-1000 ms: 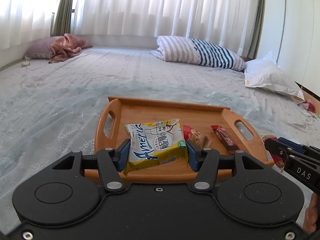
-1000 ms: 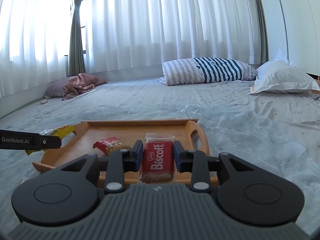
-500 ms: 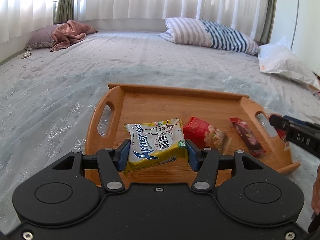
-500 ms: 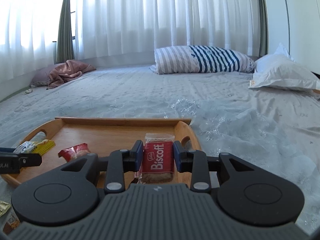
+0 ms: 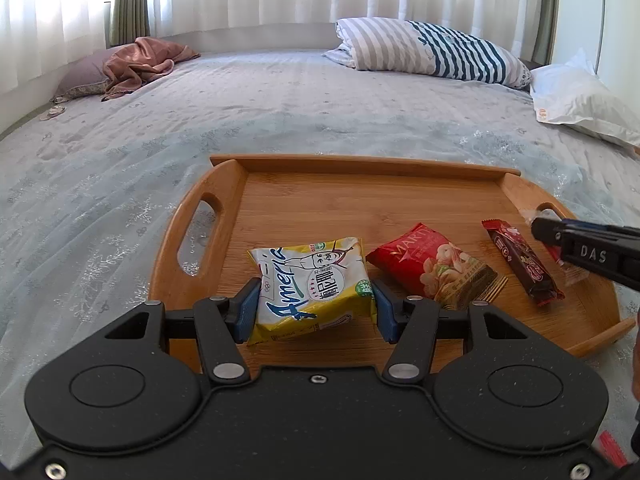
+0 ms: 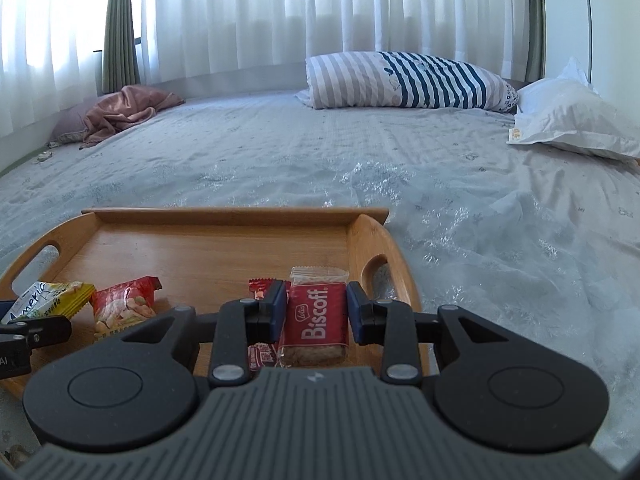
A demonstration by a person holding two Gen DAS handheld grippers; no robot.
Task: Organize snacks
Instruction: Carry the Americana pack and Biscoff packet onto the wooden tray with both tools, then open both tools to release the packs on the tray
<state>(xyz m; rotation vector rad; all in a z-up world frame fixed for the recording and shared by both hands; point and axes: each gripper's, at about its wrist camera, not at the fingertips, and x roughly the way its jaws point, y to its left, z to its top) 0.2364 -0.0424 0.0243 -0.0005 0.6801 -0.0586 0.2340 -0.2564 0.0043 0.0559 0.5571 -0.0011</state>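
Note:
A wooden tray [image 5: 360, 196] with cut-out handles lies on the bed. My left gripper [image 5: 312, 310] is shut on a yellow snack pack [image 5: 310, 286] and holds it over the tray's near left part. On the tray floor lie a red nut packet [image 5: 430, 266] and a dark red bar [image 5: 522, 262]. My right gripper [image 6: 316, 312] is shut on a red Biscoff biscuit [image 6: 316, 316] above the tray [image 6: 200, 240] at its right end, near the bar [image 6: 260, 286]. That gripper's side [image 5: 588, 254] shows at the right of the left wrist view.
The tray sits on a pale blue bedspread [image 6: 500, 220]. A striped pillow [image 5: 432, 50] and a white pillow [image 5: 580, 104] lie at the far right, a pink cloth [image 5: 140, 60] at the far left. White curtains hang behind.
Both grippers have moved forward and down over the tray, each still gripping its snack. The tray looks larger, and the nut packet and bar lie closer below.

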